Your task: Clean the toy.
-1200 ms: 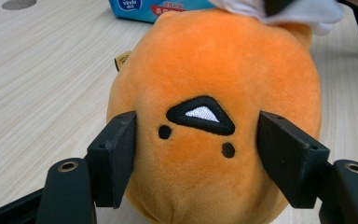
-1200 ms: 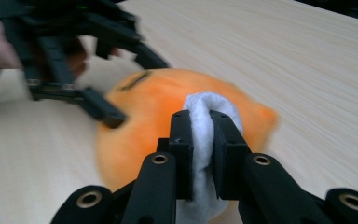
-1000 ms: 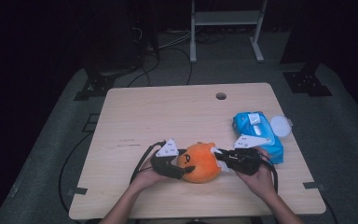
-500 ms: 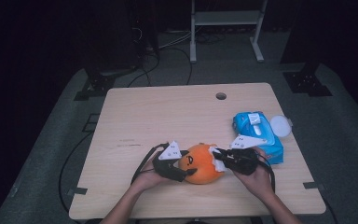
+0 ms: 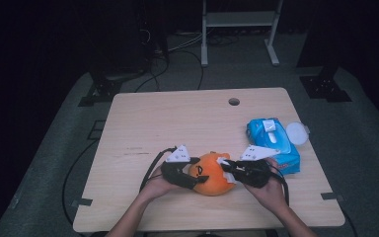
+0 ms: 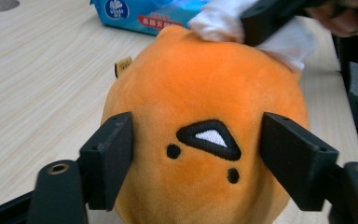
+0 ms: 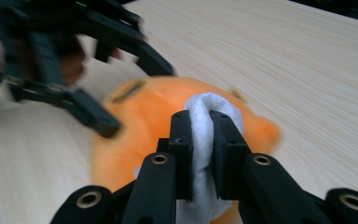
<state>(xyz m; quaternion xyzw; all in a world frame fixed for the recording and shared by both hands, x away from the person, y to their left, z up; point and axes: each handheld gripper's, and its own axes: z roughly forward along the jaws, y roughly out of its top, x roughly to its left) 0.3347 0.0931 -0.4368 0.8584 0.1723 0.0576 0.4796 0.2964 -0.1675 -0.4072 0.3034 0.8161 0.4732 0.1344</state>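
A round orange plush toy (image 5: 209, 181) with a small black face lies on the wooden table (image 5: 177, 118) near its front edge. My left gripper (image 5: 195, 177) comes in from the left. In the left gripper view its jaws press into both sides of the toy (image 6: 205, 79), so the left gripper (image 6: 203, 158) is shut on it. My right gripper (image 5: 225, 168) reaches in from the right, shut on a white wipe (image 7: 205, 116). The wipe (image 6: 219, 23) rests on the top of the toy (image 7: 140, 121). The right gripper (image 7: 200, 126) points down onto it.
A blue pack of wet wipes (image 5: 274, 143) lies to the right of the toy, with a round white lid (image 5: 296, 132) beside it. A cable hole (image 5: 234, 101) sits near the table's far edge. A metal stand (image 5: 239, 19) and cables are on the floor beyond.
The right gripper with the wipe has shifted a little to the left over the toy. The left gripper and the toy have stayed about where they were.
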